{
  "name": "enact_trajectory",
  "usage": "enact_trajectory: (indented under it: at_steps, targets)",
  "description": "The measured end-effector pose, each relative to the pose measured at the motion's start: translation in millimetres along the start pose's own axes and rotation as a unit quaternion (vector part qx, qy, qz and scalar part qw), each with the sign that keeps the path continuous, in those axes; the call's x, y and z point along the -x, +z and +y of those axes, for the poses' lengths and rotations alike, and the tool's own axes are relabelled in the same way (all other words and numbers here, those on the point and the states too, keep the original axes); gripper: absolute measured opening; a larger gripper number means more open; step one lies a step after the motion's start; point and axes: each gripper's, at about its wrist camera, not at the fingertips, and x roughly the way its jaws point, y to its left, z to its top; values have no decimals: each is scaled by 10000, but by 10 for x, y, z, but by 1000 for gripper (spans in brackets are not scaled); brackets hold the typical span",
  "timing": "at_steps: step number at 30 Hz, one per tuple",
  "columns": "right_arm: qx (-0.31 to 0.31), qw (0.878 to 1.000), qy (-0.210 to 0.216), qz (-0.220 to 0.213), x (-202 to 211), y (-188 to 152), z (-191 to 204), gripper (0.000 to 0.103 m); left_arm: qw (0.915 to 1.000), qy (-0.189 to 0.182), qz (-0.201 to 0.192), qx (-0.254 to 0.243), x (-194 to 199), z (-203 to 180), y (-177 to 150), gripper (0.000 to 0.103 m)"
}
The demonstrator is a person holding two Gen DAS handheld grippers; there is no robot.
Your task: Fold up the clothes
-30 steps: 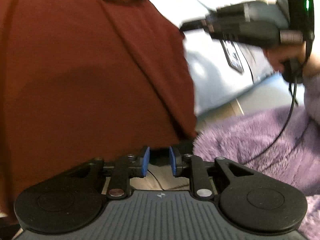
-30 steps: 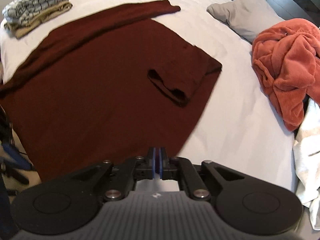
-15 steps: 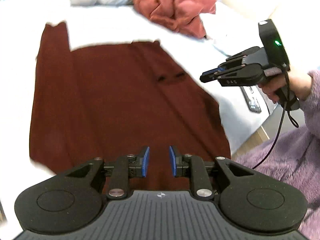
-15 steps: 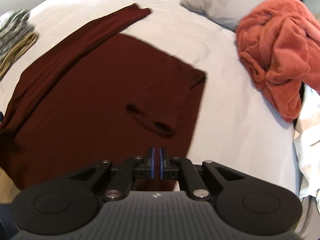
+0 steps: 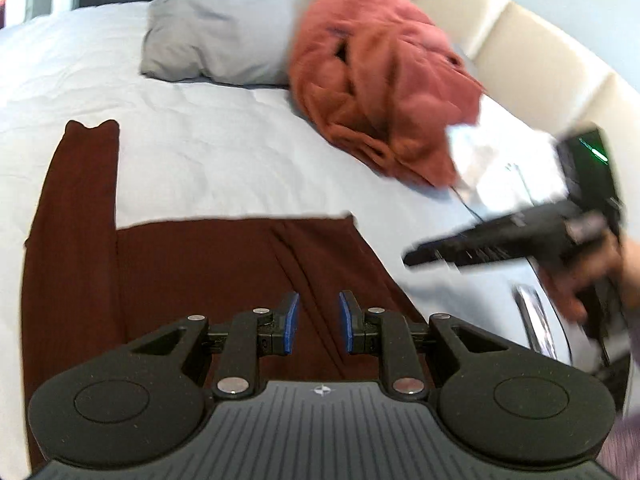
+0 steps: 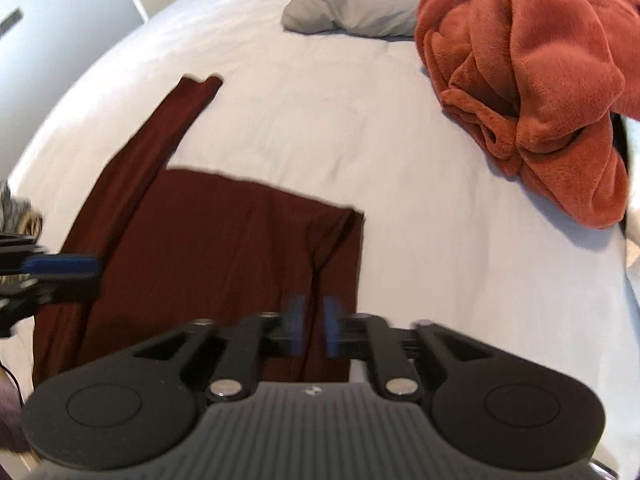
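A dark maroon long-sleeved garment (image 5: 192, 272) lies flat on the white bed (image 5: 208, 148), one sleeve (image 5: 80, 176) stretched toward the pillows. My left gripper (image 5: 318, 322) hovers over its near part, blue pads apart with nothing between them. In the right wrist view the same garment (image 6: 224, 248) shows a folded right edge. My right gripper (image 6: 314, 326) is just above that edge, its jaws opening, blurred, and gripping no cloth. The right gripper (image 5: 416, 258) also shows, held by a hand, at the right of the left wrist view.
A grey pillow (image 5: 216, 32) and a crumpled orange fleece (image 5: 380, 84) lie at the head of the bed, before a cream headboard (image 5: 520, 40). White cloth (image 5: 500, 160) lies right of the fleece. A folded striped pile (image 6: 12, 208) sits at the bed's left edge.
Both views have swung up the bed toward the pillows. The right gripper's pads, pressed together before, now stand apart. The maroon cloth that filled the left view now lies flat below.
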Motion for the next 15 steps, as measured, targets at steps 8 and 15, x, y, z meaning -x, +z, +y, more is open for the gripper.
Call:
enact_trajectory:
  at_steps: [8, 15]
  targets:
    - [-1093, 9898, 794, -460, -167, 25, -350, 31, 9931, -568, 104, 1022, -677, 385, 185, 16]
    - [-1357, 9866, 771, -482, -488, 3, -454, 27, 9878, -814, 153, 1319, -947, 480, 149, 16]
